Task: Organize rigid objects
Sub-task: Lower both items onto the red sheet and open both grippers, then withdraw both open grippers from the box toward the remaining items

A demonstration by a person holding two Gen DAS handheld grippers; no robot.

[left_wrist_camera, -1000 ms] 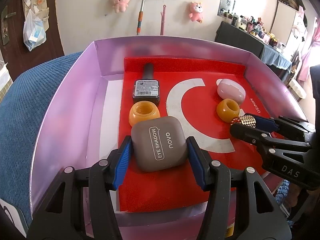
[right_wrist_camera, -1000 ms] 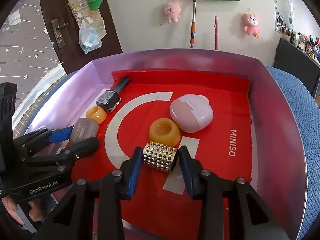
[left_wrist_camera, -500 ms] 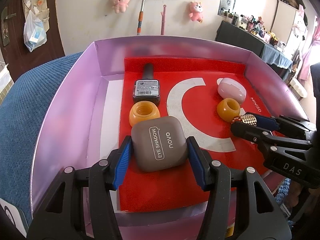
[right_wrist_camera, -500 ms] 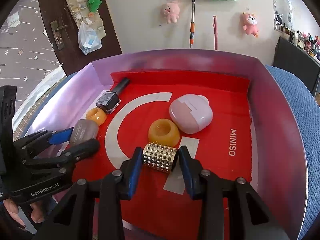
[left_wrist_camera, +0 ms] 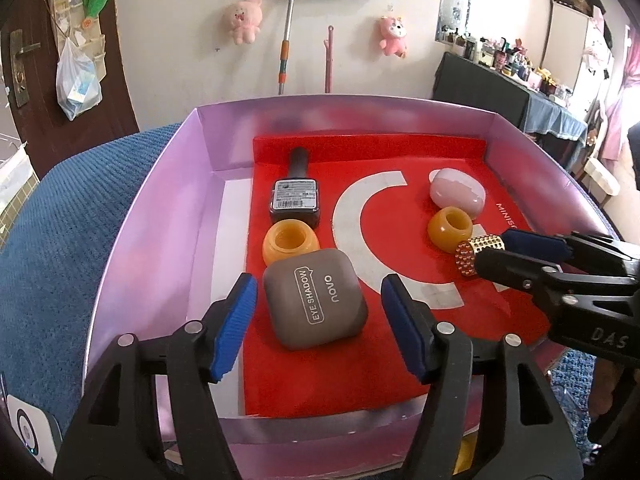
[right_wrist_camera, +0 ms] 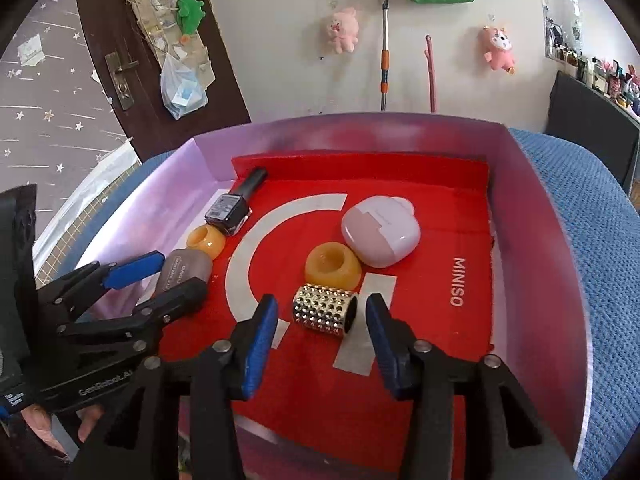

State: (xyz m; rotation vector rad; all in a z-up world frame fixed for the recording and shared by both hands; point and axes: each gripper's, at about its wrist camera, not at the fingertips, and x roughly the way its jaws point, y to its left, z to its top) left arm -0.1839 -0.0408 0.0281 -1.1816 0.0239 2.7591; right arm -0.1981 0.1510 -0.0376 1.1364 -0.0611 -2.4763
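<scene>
I noted both grippers' jaws opening to release: left gripper (left_wrist_camera: pixel 316 304) around the eye-shadow case (left_wrist_camera: pixel 315 298), right gripper (right_wrist_camera: pixel 322 322) around the studded cylinder (right_wrist_camera: pixel 325 309), both resting free inside the purple box (left_wrist_camera: pixel 160 216).

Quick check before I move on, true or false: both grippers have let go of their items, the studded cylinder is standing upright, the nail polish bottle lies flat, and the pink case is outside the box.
1. Both grippers have let go. True: the left gripper and the right gripper are opening, with gaps beside the eye shadow case and the studded cylinder.
2. The studded cylinder stands upright. False: it lies on its side.
3. The nail polish bottle lies flat. True.
4. The pink case is outside the box. False: it rests inside, on the red liner.
</scene>
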